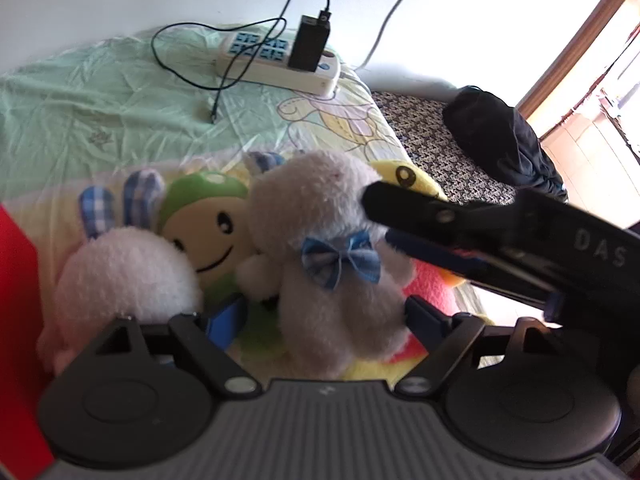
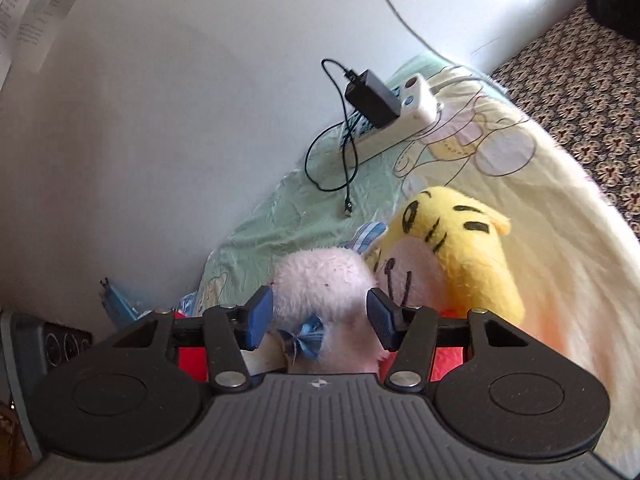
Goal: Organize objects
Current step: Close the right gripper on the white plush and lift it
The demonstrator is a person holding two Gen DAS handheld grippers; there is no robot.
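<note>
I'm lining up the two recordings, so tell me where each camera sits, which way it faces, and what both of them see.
Left wrist: on the left gripper, looking across the bed at the white plush rabbit; the right gripper enters from the right.
Right wrist: on the right gripper, facing the wall, its fingers either side of the rabbit's head; yellow plush beside it.
Shared: the rabbit, yellow plush, power strip.

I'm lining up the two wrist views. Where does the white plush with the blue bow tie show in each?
Left wrist: white plush stands centre, bow tie facing the camera, the right hand-held gripper at its head.
Right wrist: white plush sits low centre, between the blue pads.
Shared landmark: the power strip with the black adapter.
</note>
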